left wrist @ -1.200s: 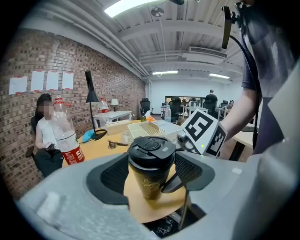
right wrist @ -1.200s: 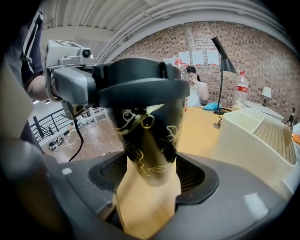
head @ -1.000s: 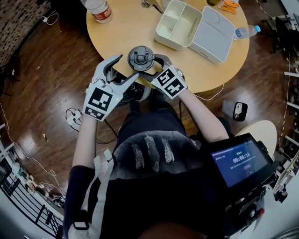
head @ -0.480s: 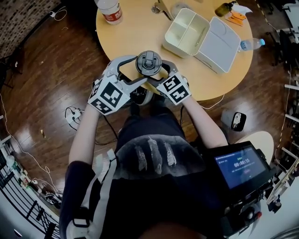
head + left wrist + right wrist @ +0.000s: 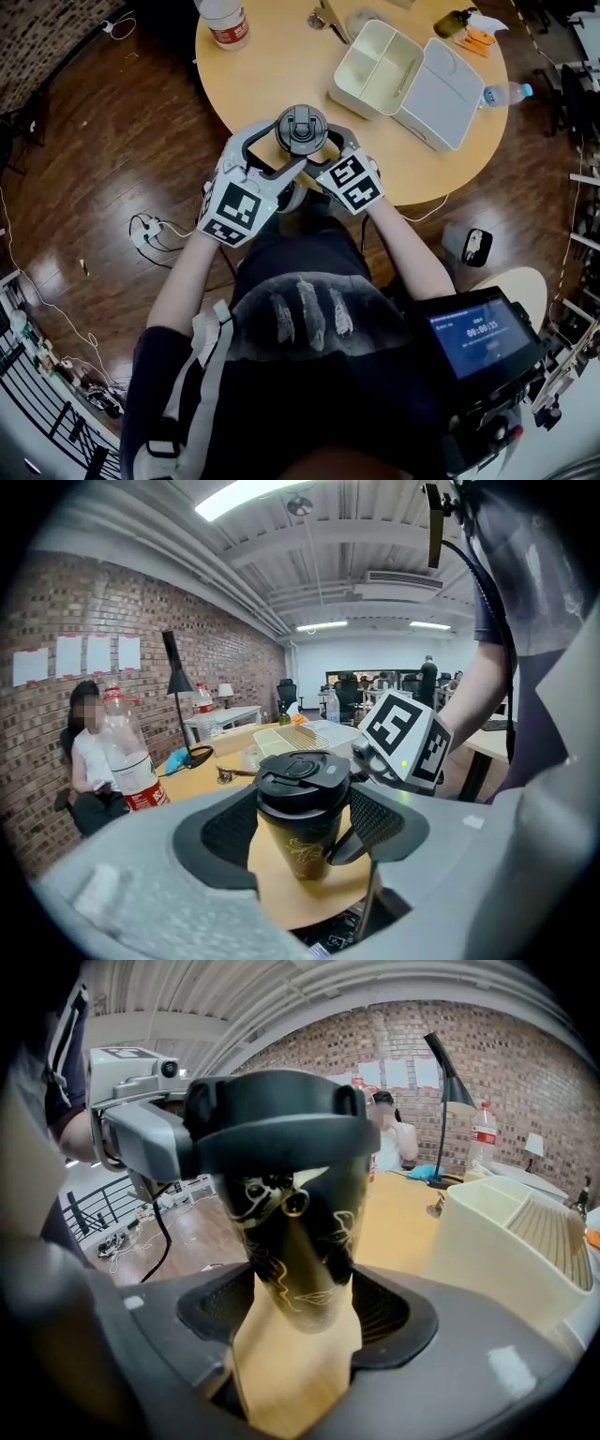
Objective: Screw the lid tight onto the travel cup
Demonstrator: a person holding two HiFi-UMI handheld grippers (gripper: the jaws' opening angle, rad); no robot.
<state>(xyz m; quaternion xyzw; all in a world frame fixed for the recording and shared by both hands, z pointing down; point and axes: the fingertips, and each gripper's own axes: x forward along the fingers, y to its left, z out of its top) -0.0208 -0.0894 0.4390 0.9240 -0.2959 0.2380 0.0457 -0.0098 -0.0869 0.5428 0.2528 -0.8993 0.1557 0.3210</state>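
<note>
Cup (image 5: 291, 1232): upright at counter (image 5: 281, 56) edge, lid (image 5: 302, 780) seated on top. Right claw (image 5: 295, 1312) pinches cup body; left claw (image 5: 302, 810) clamps lid rim. Tightness not visible: final twisting may remain or be complete.

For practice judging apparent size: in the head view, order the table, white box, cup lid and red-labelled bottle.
1. the table
2. the white box
3. cup lid and red-labelled bottle: unsure, since the frame crops the bottle.

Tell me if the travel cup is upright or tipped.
Upright: the black, gold-patterned travel cup stands base-down on the round wooden table, its black lid level on top.
</note>
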